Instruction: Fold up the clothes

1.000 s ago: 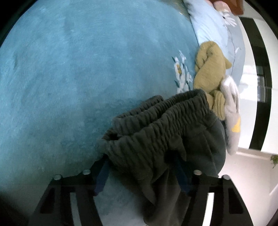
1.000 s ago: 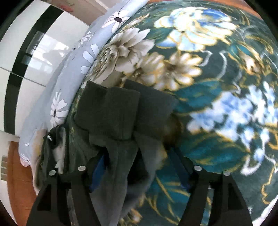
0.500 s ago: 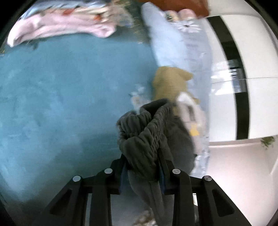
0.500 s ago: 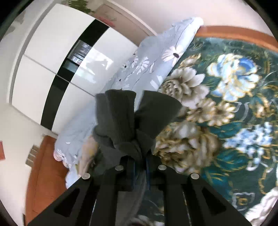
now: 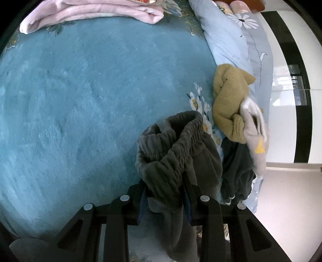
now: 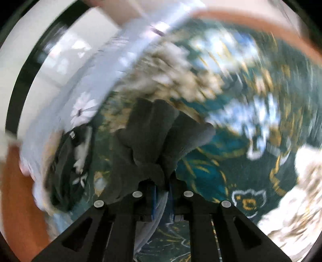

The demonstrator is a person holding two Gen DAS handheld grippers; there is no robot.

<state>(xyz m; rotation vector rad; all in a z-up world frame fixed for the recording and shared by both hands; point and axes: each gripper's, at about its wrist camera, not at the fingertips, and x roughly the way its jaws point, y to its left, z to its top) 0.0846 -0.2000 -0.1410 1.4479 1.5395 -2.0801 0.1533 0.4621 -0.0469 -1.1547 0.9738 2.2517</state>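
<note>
My left gripper (image 5: 165, 193) is shut on the elastic waistband of dark grey sweatpants (image 5: 177, 153), holding it bunched above the teal blanket (image 5: 80, 100). The pants hang down between the fingers. My right gripper (image 6: 162, 187) is shut on the leg end of the same grey sweatpants (image 6: 161, 137), lifted over the floral part of the blanket (image 6: 241, 121). The right wrist view is blurred by motion.
A heap of unfolded clothes lies at the bed's right edge: a mustard sweater (image 5: 229, 100), a white garment (image 5: 255, 137) and a dark one (image 5: 237, 171). A pink folded blanket (image 5: 90, 12) lies at the far side, a light blue pillow (image 5: 227, 38) beside it. A dark garment (image 6: 66, 165) shows left.
Both grippers closed on the sweatpants about half a second ago and lifted them. The left view has since swung back over the blanket; the right gripper is moving fast.
</note>
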